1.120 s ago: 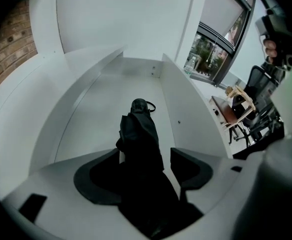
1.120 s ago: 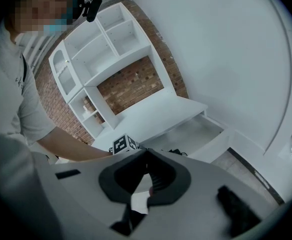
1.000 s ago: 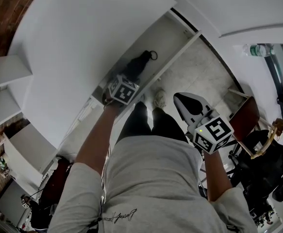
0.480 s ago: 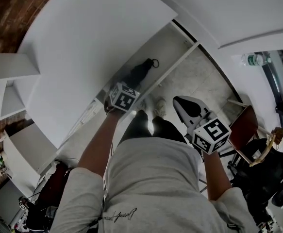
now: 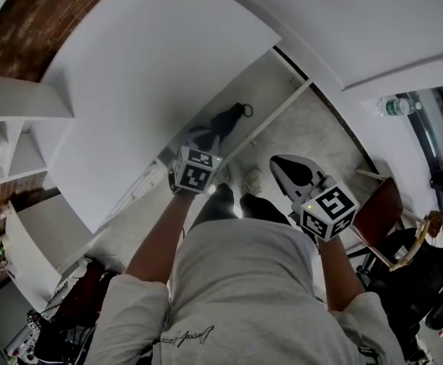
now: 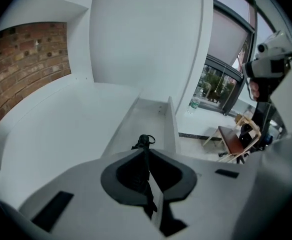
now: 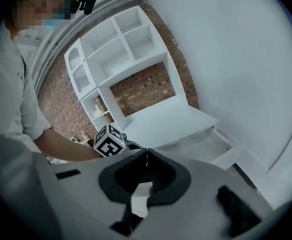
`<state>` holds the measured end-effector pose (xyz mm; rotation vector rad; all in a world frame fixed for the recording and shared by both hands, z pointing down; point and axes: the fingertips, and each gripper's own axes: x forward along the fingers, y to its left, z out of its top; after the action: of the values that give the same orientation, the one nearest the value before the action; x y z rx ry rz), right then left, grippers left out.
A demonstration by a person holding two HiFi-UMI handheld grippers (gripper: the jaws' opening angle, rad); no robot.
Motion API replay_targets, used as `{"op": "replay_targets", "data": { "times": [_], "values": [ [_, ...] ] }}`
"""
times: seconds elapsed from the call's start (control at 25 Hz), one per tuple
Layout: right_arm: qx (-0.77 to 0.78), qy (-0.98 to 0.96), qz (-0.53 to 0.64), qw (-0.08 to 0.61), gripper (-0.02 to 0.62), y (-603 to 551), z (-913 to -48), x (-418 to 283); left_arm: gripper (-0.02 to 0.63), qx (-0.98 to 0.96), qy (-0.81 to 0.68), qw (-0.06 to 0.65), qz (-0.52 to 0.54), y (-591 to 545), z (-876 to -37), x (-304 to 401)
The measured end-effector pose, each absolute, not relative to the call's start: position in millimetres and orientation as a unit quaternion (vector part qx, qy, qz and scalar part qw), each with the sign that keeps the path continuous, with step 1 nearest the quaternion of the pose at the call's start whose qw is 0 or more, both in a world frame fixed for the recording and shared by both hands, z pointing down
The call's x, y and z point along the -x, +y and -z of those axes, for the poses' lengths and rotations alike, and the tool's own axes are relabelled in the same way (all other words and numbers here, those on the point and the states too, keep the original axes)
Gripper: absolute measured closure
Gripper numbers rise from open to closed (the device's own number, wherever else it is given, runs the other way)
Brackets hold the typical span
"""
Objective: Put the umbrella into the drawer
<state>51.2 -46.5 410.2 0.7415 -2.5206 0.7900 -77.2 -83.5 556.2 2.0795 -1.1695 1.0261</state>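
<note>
Your grey left gripper [image 6: 146, 154] had just closed its jaws on nothing, above the open white drawer [image 5: 270, 78]. The folded black umbrella [image 5: 225, 120] lay inside that drawer. Your right gripper [image 7: 146, 156] was pressed together too, empty.

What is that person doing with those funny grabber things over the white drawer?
A person stands over an open white drawer with a two-jaw gripper in each hand. The folded black umbrella already lies inside the drawer. The left gripper hangs above it. Its jaws have just been closing and are together with nothing between them. The right gripper is shut and empty too, held off to the side.
</note>
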Motion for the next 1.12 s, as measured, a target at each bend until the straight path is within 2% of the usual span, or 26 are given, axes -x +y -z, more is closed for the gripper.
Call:
{"op": "replay_targets", "data": {
  "times": [0.28,1.12],
  "values": [
    [-0.258,-0.910,-0.265,0.188,0.568,-56,-391,-43,0.586,-0.781,-0.427,0.283,-0.356,-67,-520,68],
    [-0.275,-0.919,-0.229,0.166,0.568,-55,-353,-43,0.589,-0.823,-0.425,0.274,-0.258,-46,-410,40]
  ]
}}
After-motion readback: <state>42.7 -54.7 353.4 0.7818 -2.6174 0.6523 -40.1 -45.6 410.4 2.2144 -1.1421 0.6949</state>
